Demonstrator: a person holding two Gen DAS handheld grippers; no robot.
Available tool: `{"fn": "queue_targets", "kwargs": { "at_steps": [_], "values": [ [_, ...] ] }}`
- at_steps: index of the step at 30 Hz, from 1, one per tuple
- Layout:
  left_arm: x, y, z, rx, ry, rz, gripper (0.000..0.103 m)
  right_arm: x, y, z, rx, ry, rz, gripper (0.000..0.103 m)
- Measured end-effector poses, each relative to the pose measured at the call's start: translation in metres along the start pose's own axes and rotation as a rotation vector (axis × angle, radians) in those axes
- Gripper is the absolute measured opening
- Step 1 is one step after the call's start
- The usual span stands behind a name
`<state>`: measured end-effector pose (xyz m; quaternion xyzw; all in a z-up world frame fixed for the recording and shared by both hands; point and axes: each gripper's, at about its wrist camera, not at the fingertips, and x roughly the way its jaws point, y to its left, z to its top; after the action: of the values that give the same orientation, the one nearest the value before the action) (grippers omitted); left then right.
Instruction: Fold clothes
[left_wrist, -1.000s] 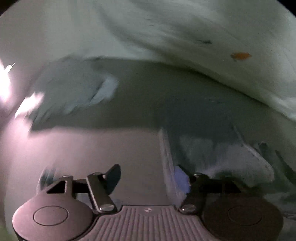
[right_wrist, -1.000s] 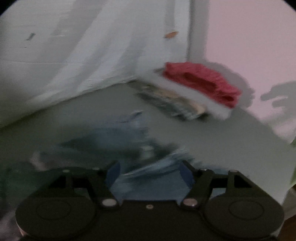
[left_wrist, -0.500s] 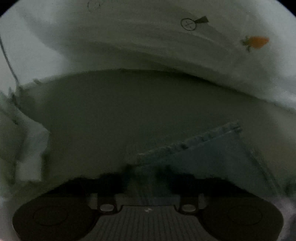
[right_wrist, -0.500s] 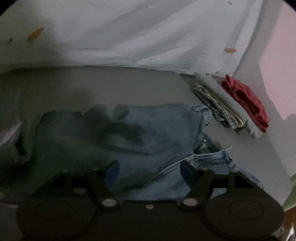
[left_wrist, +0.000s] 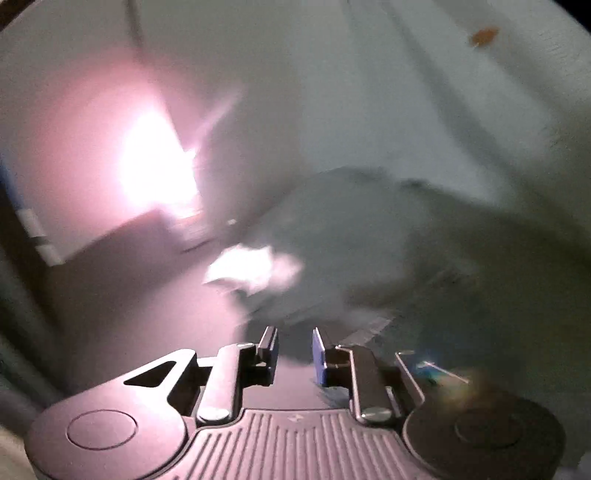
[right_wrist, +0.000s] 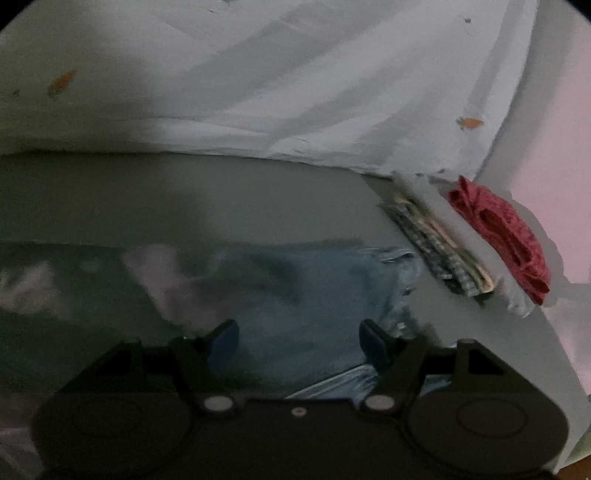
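Two views, and they barely agree: the right wrist camera gives a steady look at a dull grey-green worktop (right_wrist: 221, 195) backed by a hanging white cloth printed with small orange carrots (right_wrist: 295, 92), with a pale pink wall (right_wrist: 554, 155) at the right edge. One pair of faded blue denim jeans (right_wrist: 306, 295) lies spread flat on the worktop, just ahead of the right gripper (right_wrist: 299, 341), whose fingers stand wide apart over the denim, clamped on nothing. At the far right corner sits one stack of folded clothes: a checked garment (right_wrist: 436, 243), a white one above it, and a crumpled red garment (right_wrist: 506, 232) on top, three pieces in all, well apart from the jeans. The left wrist camera is smeared with blur and shows what the other does not: a glaring pink-white patch of light (left_wrist: 155, 162) on the room's left side and one small white crumpled piece (left_wrist: 255, 269) on the worktop. The left gripper (left_wrist: 294, 349) has its fingers close together and parting, nothing visible between them.
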<state>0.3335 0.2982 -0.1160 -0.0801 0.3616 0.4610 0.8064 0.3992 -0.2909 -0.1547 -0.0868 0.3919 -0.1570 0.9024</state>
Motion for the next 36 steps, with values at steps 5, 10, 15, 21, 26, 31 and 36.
{"fn": "queue_targets", "kwargs": {
  "at_steps": [5,10,15,21,26,31,36],
  "values": [
    [-0.038,-0.008,-0.025,-0.024,0.005,-0.118,0.056,0.045,-0.055,0.023,0.081,-0.017,0.001,0.083],
    [-0.069,-0.079,-0.046,0.088,0.02,-0.266,0.058,0.129,-0.107,0.049,0.236,0.062,0.054,0.086],
    [-0.094,-0.15,-0.066,0.204,0.01,-0.368,0.059,0.206,-0.127,0.053,0.46,0.26,0.26,0.058],
    [-0.117,-0.191,-0.065,0.242,-0.028,-0.416,0.059,0.178,-0.145,0.099,0.507,-0.081,0.131,0.017],
    [-0.125,-0.207,-0.063,0.25,-0.018,-0.406,0.062,0.237,-0.159,0.173,0.525,-0.113,0.121,0.019],
    [-0.126,-0.214,-0.068,0.256,0.037,-0.395,0.066,0.31,-0.139,0.198,0.456,0.097,0.12,0.052],
    [-0.125,-0.214,-0.082,0.279,0.082,-0.4,0.072,0.25,-0.157,0.156,0.459,-0.044,0.16,0.08]
  ]
}}
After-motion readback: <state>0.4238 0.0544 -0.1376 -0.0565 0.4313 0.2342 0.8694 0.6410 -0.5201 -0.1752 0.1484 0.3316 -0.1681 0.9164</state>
